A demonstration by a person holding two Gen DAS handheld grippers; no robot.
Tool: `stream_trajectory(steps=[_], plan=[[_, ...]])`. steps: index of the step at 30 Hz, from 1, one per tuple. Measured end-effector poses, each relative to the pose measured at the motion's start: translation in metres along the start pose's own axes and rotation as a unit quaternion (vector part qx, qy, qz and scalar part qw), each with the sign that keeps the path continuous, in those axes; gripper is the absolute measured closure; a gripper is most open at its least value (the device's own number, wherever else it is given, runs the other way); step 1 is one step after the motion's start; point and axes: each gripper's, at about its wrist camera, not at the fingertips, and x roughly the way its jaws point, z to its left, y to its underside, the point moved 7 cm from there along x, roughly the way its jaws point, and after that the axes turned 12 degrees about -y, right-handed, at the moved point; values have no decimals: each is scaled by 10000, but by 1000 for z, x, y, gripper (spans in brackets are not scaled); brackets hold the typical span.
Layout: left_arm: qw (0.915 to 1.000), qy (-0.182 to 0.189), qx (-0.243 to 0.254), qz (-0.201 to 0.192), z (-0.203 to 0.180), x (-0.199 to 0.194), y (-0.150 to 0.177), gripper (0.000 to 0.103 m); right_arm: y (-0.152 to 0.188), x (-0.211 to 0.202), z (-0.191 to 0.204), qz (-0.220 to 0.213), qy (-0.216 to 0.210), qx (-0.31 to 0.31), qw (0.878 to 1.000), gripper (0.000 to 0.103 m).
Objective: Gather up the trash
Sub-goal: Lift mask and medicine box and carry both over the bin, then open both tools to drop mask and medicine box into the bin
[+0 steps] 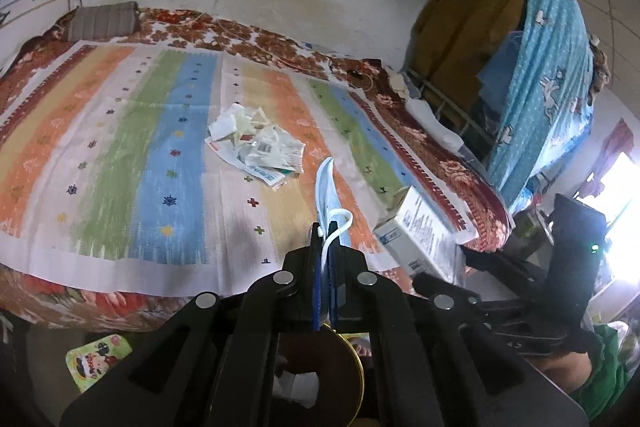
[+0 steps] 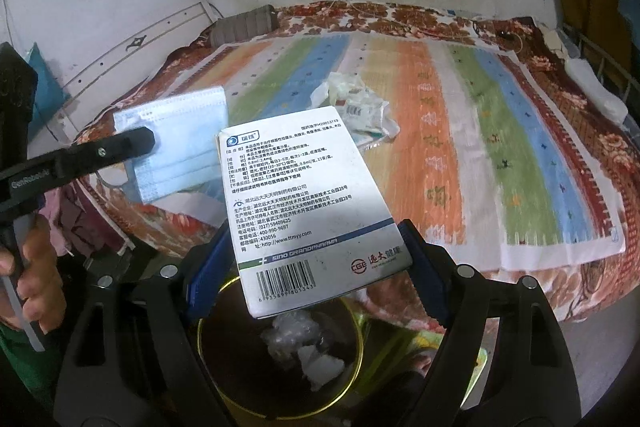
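Leftmost, the left gripper (image 1: 326, 227) was clamped tight on a blue mask (image 1: 329, 183), which stood on edge between its 2 jaws with a white ear loop curling over the tips. From the right wrist view the same mask (image 2: 176, 143) hung flat off the bed's near left corner, one black finger (image 2: 120, 147) across it, and a hand (image 2: 34, 267) gripped the handle below.

Further right, the right gripper (image 2: 316, 267) held a white box (image 2: 304, 211) of printed text and a barcode, its blue pads (image 2: 424, 267) set wide against the box's 2 sides. That box (image 1: 420, 231) showed in the left view at the bed's near right edge.

Below both grippers sat a round bin (image 2: 356, 331) with a gold rim, just off the bed's near edge, with crumpled clear and white scraps (image 2: 304, 347) inside.

On the striped sheet (image 1: 120, 147), near the bed's middle, lay a pile of torn paper and wrappers (image 1: 256, 147), well apart from both grippers.
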Motion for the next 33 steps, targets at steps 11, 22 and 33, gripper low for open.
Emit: stream_trajectory(steps=[11, 22, 33], plan=[[9971, -281, -212, 670, 9, 5, 42, 101, 33, 3, 8, 259, 40, -24, 9997, 27], [9879, -647, -474, 1328, 21, 17, 79, 101, 66, 18, 14, 808, 69, 0, 9967, 27], [9717, -864, -572, 2124, 28, 45, 106, 101, 105, 49, 10, 1703, 71, 255, 9850, 27]])
